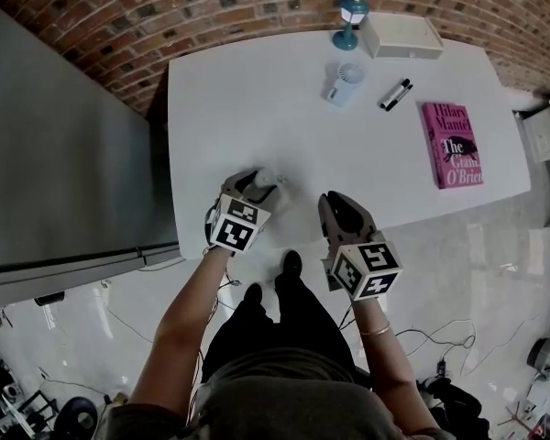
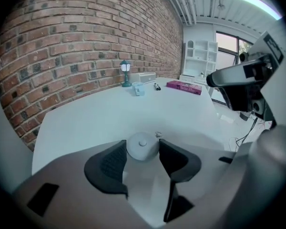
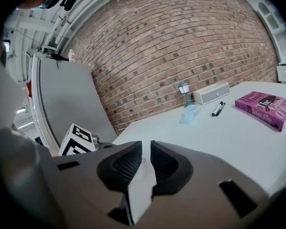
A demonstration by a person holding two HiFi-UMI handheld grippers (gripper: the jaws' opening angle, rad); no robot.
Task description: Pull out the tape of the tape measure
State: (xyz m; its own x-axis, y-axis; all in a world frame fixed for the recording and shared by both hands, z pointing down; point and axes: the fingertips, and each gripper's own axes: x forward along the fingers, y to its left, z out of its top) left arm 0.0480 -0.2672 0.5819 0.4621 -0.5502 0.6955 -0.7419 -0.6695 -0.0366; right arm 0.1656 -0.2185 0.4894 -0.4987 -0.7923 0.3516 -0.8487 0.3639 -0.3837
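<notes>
While left gripper [image 2: 142,146] clasps the tape measure [image 2: 142,150], right gripper [image 3: 146,149] hovers ajar.

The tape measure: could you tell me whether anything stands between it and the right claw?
Nothing visible does: only bare white table lies between the right claw and the round white tape measure, which the left claw grips.

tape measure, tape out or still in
Still in: the tape measure shows only its end tab at the case; no tape on the table.
</notes>
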